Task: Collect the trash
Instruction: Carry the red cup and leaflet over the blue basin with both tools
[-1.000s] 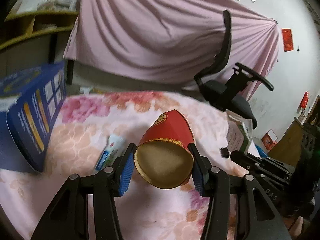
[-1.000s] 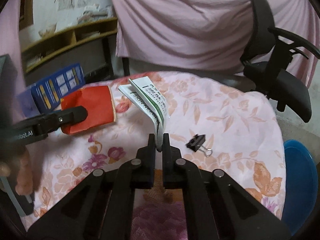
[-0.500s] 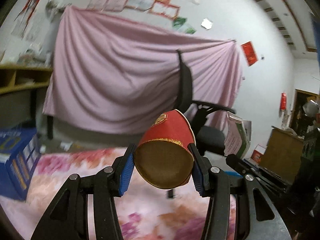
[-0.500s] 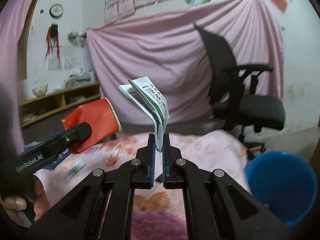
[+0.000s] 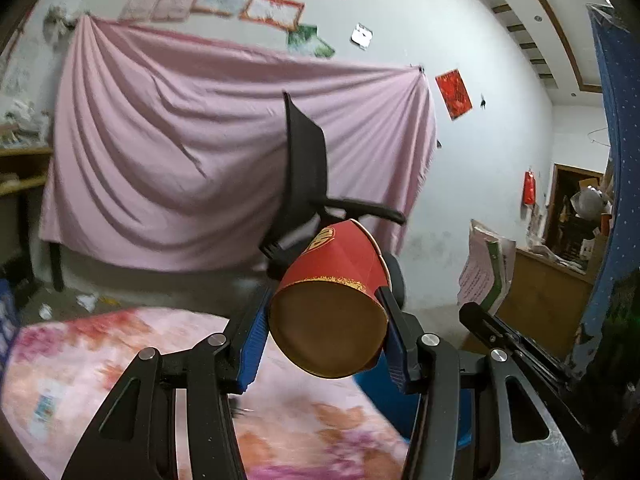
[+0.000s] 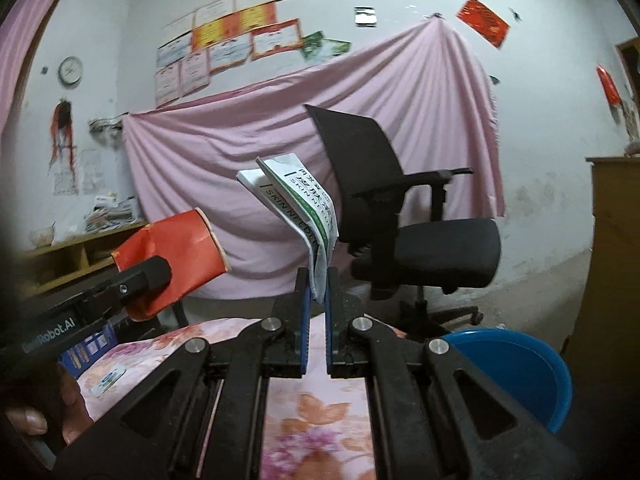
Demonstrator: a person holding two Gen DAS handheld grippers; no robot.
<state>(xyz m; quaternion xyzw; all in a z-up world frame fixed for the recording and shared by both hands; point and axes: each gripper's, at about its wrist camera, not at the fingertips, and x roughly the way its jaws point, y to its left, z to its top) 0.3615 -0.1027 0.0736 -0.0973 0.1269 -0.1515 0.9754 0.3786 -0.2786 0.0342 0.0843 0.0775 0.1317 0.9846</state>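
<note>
Stood behind the blue bin (image 6: 516, 372) as the main obstacle: a black office chair (image 6: 404, 220), armrest jutting out above it. Lay open from above, nothing covering the bin's rim. Flanked the bin, a flowered table (image 6: 312, 412) to its left and a wooden cabinet (image 6: 612, 248) to its right.
</note>
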